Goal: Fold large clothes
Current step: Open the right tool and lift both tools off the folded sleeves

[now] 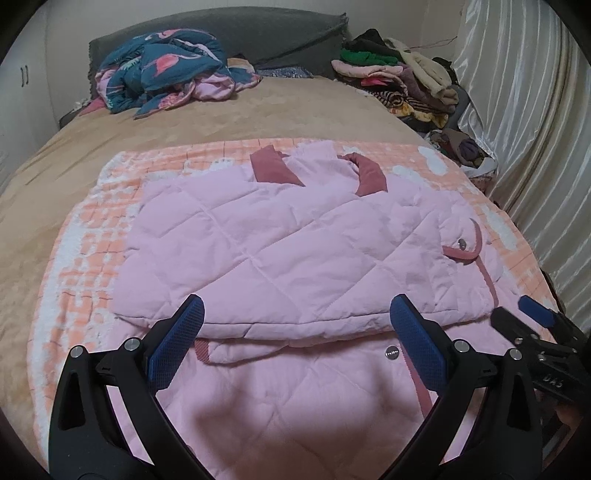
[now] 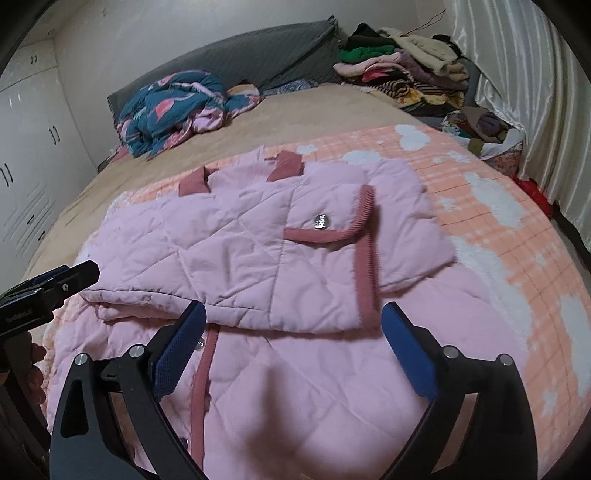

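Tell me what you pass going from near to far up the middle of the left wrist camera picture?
Left gripper → pink quilted jacket → orange checked blanket → tan bedspread → dark grey headboard cushion.

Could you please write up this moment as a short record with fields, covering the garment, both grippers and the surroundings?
garment: pink quilted jacket, partly folded, top half doubled over the lower half
under it: orange checked blanket on the bed
left gripper: open, above the fold edge, holding nothing
right gripper: open, holding nothing
far end: blue patterned quilt, clothes pile
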`<state>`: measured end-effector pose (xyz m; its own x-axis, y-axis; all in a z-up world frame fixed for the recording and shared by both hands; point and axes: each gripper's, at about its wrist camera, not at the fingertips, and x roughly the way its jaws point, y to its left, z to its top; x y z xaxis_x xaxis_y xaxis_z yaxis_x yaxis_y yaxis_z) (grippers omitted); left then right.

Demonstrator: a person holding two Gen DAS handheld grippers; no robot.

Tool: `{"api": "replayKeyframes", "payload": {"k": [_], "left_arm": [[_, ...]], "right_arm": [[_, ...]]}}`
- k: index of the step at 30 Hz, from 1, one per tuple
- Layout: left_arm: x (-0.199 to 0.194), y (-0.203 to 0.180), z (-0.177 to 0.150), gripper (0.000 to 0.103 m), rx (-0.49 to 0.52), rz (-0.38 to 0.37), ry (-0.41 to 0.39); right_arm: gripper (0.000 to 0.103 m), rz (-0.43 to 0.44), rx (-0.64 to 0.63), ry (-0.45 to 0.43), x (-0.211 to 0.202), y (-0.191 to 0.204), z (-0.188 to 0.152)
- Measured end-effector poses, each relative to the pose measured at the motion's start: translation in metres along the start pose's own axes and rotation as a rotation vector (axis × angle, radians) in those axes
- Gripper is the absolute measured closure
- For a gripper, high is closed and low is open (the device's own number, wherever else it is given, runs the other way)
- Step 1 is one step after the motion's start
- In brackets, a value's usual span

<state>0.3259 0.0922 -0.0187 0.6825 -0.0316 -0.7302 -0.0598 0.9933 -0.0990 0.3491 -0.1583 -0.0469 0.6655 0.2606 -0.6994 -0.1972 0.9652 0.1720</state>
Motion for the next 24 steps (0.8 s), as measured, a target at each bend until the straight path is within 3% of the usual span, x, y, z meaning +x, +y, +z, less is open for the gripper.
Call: {"api": "replayKeyframes", "payload": {"k": [14, 24], "left_arm": [[-0.063, -0.022, -0.008, 0.008, 0.039, -0.016, -0.085], [-0.104, -0.028, -0.018, 0.008, 0.040, -0.025, -0.124]], "right_arm": [[0.005, 0.003, 0.017, -0.108, -0.084, -0.022, -0.008], [0.004, 0.002, -0.018, -0.170, -0.126, -0.009, -0.009]]}}
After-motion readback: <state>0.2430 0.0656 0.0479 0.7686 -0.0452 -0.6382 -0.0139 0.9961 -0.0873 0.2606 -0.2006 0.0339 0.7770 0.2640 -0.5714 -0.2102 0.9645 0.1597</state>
